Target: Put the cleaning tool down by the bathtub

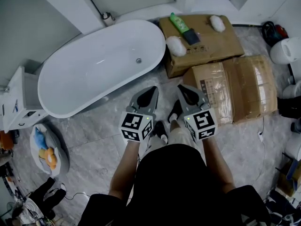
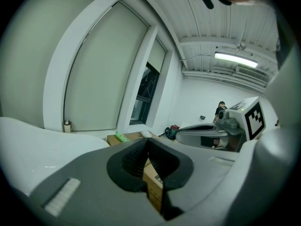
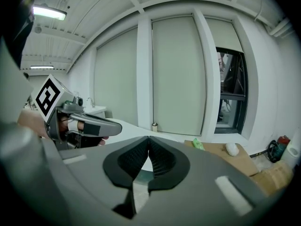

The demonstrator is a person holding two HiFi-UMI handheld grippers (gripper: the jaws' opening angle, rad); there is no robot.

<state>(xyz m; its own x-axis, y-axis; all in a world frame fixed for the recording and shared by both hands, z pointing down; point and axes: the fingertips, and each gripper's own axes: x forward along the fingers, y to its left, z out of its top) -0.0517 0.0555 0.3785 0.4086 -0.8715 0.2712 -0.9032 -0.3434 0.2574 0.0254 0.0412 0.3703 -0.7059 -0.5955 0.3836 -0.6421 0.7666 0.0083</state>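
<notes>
The white oval bathtub [image 1: 99, 65] stands empty at the upper left of the head view. A green-handled cleaning tool with a dark head [image 1: 184, 28] lies on a cardboard box [image 1: 207, 48] right of the tub, between two white fluffy pads [image 1: 176, 45]. My left gripper [image 1: 151, 89] and right gripper [image 1: 181, 88] hover side by side over the floor near the tub's right end, both shut with nothing between the pads. In the left gripper view the jaws [image 2: 147, 140] meet at the tip; in the right gripper view the jaws [image 3: 149, 138] also touch, with the green tool [image 3: 198, 145] far ahead.
A second taped cardboard box [image 1: 240, 91] lies at the right. A white cabinet [image 1: 19, 98] and a grey basin with toys [image 1: 44, 149] stand at the left. White fixtures [image 1: 284, 51] and cables line the right wall. The person's shoes [image 1: 162, 131] stand on the marble floor.
</notes>
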